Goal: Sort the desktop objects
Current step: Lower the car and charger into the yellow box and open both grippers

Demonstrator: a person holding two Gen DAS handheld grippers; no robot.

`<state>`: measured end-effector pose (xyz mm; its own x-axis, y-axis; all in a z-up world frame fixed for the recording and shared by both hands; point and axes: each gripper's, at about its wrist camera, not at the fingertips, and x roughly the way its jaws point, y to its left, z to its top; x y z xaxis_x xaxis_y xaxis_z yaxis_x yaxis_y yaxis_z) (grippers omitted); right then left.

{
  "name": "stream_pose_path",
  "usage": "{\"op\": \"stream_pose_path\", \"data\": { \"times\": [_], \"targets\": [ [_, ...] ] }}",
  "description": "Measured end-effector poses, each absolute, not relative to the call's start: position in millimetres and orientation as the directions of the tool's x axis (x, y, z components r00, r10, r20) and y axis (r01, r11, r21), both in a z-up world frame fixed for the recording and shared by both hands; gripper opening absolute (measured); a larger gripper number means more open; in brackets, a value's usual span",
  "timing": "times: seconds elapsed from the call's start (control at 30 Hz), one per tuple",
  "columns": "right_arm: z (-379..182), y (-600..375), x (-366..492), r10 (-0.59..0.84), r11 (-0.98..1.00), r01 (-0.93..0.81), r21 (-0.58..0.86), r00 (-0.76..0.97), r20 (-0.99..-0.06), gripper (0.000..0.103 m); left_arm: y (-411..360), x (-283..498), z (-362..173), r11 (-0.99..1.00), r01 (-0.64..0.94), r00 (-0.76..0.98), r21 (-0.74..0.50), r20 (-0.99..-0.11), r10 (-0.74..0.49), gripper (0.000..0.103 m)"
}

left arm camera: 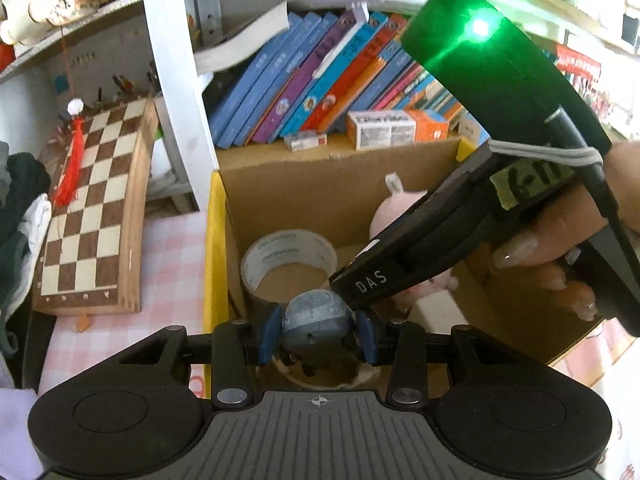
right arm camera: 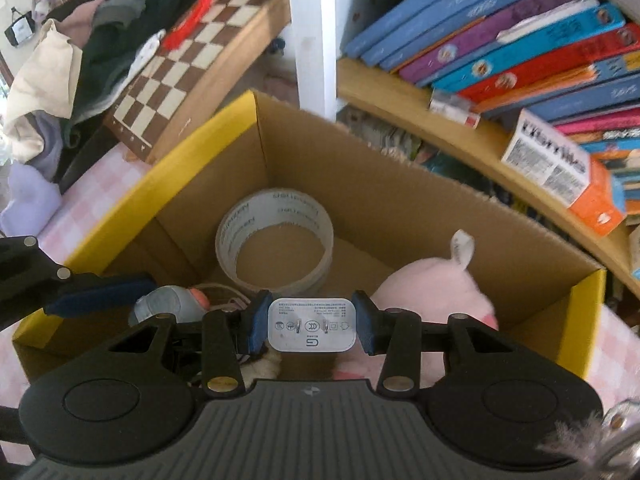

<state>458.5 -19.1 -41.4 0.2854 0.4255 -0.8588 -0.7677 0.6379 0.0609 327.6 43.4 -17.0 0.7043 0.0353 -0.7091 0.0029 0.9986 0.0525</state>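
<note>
The left gripper (left arm camera: pixel 316 330) is clenched on a small grey toy car (left arm camera: pixel 316 320), its blue pads pressing the car from both sides. It holds the car above the open cardboard box (left arm camera: pixel 320 184), over the near left part of the box. In the right wrist view the same toy car (right arm camera: pixel 168 304) shows at the left, just inside the box's near wall, with one blue finger of the left gripper beside it.

The right gripper (right arm camera: pixel 312 326) grasps a white charger plug (right arm camera: pixel 312 328) between its blue pads, the printed face with the two prongs turned toward the camera. It hangs over the near middle of the same box. From the left wrist view the right gripper's black body slants in from the right, with a hand (left arm camera: pixel 568 236) around its handle and a green light lit on its top.

Inside the box a roll of tape (right arm camera: pixel 276 240) lies flat on the bottom near the back left, and a pink plush toy (right arm camera: pixel 432 288) lies at the right side. The box has yellow outer walls and stands on a pink checked tablecloth (left arm camera: pixel 120 340). A chessboard (left arm camera: pixel 96 208) leans to the left of the box. Behind the box a shelf holds a row of slanting books (left arm camera: pixel 320 76) and a small orange and white carton (left arm camera: pixel 396 128). A pile of clothes (right arm camera: pixel 92 40) lies beyond the chessboard
</note>
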Motion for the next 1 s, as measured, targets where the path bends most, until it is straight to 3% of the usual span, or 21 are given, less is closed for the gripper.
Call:
{"op": "stream_pose_path", "data": {
  "times": [0.33,0.43,0.6,0.8,1.0],
  "targets": [
    [-54,-15,462,0.417,0.633,-0.770,0.075,0.258,-0.871,0.042,30,333,-22,0.989,0.027,0.689,0.144,-0.720,0.086,0.039],
    [-51,-17,461,0.436,0.630,-0.771,0.087,0.260,-0.861,0.050,30,333,-21,0.990,0.025,0.682,0.138,-0.727,0.084,0.043],
    [-37,-27,460,0.482,0.650,-0.747,0.138,0.265,-0.835,0.071,30,327,-20,0.990,0.016,0.689,0.141,-0.719,0.091,0.062],
    [-16,-36,447,0.512,0.669,-0.729,0.146,0.310,-0.801,0.078,30,314,-10,0.990,0.001,0.715,0.144,-0.692,0.100,0.080],
    [12,-53,428,0.534,0.692,-0.711,0.121,0.393,-0.749,0.082,26,296,6,0.988,-0.002,0.753,0.157,-0.650,0.105,0.089]
  ]
}}
